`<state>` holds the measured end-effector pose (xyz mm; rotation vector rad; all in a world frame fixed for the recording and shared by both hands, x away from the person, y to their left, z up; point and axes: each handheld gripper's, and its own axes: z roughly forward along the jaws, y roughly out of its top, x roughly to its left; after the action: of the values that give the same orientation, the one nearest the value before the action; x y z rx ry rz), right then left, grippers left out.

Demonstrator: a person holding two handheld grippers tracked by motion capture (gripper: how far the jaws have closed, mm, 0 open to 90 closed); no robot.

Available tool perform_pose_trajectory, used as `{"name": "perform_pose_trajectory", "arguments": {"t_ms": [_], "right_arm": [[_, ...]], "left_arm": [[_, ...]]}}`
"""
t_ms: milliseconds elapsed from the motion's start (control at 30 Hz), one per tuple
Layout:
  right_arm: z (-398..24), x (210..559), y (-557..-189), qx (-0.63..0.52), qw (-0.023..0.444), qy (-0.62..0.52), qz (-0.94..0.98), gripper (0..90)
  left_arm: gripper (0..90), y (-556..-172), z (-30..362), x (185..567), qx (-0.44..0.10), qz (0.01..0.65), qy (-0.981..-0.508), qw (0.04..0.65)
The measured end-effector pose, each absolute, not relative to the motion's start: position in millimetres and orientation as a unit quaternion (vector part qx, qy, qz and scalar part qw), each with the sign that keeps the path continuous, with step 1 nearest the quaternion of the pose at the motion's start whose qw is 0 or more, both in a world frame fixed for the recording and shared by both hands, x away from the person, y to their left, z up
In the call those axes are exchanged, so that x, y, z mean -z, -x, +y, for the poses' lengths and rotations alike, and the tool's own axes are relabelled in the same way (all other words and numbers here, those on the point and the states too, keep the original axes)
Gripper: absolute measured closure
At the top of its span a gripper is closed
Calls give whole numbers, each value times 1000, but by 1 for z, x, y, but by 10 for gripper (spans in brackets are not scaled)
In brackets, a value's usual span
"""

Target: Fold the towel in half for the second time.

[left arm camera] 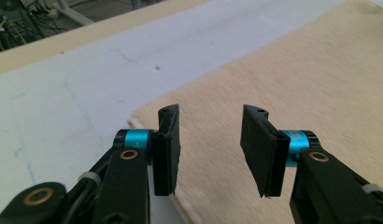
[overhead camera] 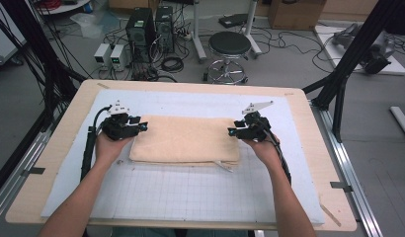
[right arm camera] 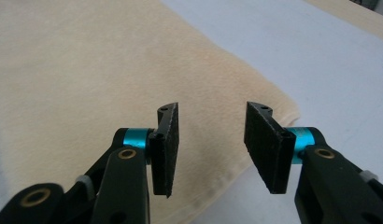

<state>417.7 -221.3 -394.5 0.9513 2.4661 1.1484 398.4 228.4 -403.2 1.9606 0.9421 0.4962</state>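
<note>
A folded cream towel (overhead camera: 185,139) lies flat on the white grid mat (overhead camera: 190,192) in the middle of the table. My left gripper (overhead camera: 141,127) is at the towel's left edge, near its far corner. In the left gripper view its jaws (left arm camera: 210,144) stand apart above the towel (left arm camera: 297,84) with nothing between them. My right gripper (overhead camera: 231,132) is at the towel's right edge. In the right gripper view its jaws (right arm camera: 212,144) are also apart over the towel's (right arm camera: 77,79) corner, gripping nothing.
The mat covers a wooden table (overhead camera: 314,128). On the floor beyond the far edge are a black stool (overhead camera: 229,47), computer towers (overhead camera: 141,29) and cables. Black frame posts (overhead camera: 353,54) stand at both sides.
</note>
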Motion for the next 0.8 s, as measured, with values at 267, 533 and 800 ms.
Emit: {"name": "perform_pose_trajectory", "arguments": {"t_ms": [267, 533, 800], "right_arm": [[-215, 400, -397, -405, 127, -306, 852, 549], [-203, 400, -376, -385, 119, -279, 871, 524], [-209, 405, -361, -387, 139, -277, 868, 531]], "left_arm": [[559, -375, 233, 414, -164, 363, -801, 447], [565, -356, 227, 421, -154, 339, -816, 442], [561, -347, 226, 425, -152, 331, -820, 442]]}}
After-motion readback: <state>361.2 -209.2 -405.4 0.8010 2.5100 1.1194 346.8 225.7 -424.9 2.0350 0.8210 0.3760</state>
